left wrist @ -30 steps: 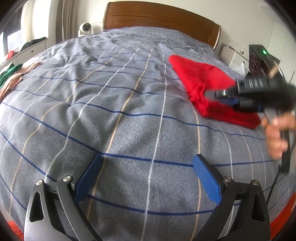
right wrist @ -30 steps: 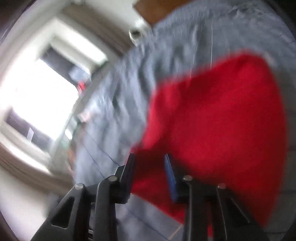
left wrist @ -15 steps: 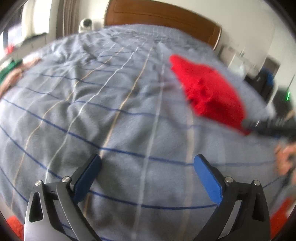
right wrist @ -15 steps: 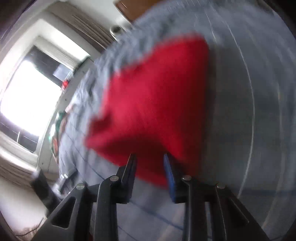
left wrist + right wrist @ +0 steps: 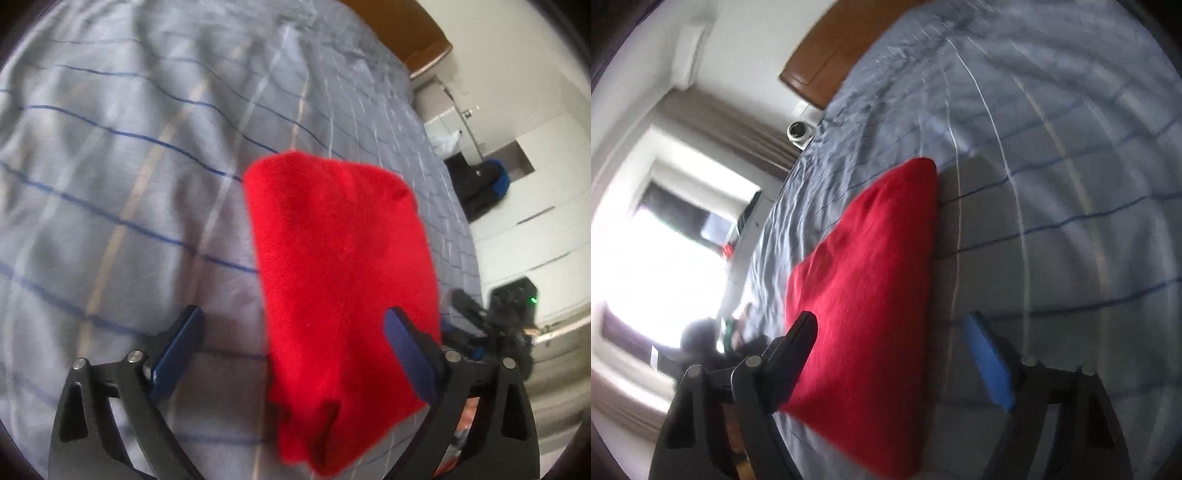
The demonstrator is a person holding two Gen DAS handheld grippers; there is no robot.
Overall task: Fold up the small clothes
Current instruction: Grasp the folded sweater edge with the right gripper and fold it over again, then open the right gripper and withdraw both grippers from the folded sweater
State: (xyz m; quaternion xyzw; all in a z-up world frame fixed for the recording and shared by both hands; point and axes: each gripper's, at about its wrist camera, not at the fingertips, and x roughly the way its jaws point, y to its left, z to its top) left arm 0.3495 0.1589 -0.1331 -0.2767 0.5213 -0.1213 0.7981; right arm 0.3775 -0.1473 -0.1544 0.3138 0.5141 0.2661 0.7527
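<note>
Left wrist view: grey bedspread (image 5: 129, 155) crossed by dark-blue, white and tan lines, wrinkled toward the far end, wooden headboard (image 5: 424, 40) at upper right. White cabinets along the right wall, dark bag (image 5: 480, 184) on the floor beside the bed. Red garment (image 5: 340, 288) lying flat on the bedspread near the right edge of the bed, folded into a compact, roughly rectangular packet, narrower at the far end, wider toward the camera. Fuzzy knit-like texture, uniform bright red, faint central crease running lengthwise, small dark fold gap at the near edge. Left gripper (image 5: 295, 350) spread wide, nothing clasped; near part of the garment between its 2 blue pads, right pad over the cloth's right edge, left pad over bare bedspread. Right gripper (image 5: 476, 332) visible low on the right as a dark blurred body with a green light behind it; finger state unreadable from here.

Right wrist view: same bedspread (image 5: 1052, 166) tilted steeply, headboard (image 5: 827, 59) at top, bright window (image 5: 646, 258) and brown curtains on the left, small round camera (image 5: 798, 131) by the bed's far corner. Red garment (image 5: 871, 295) seen edge-on as a long wedge tapering to a rounded far corner, casting a shadow to its right. Right gripper (image 5: 894, 354) released, fingers well apart, clasping nothing; black left finger in front of the cloth's left side, blue pad off to the right over the bedspread.
</note>
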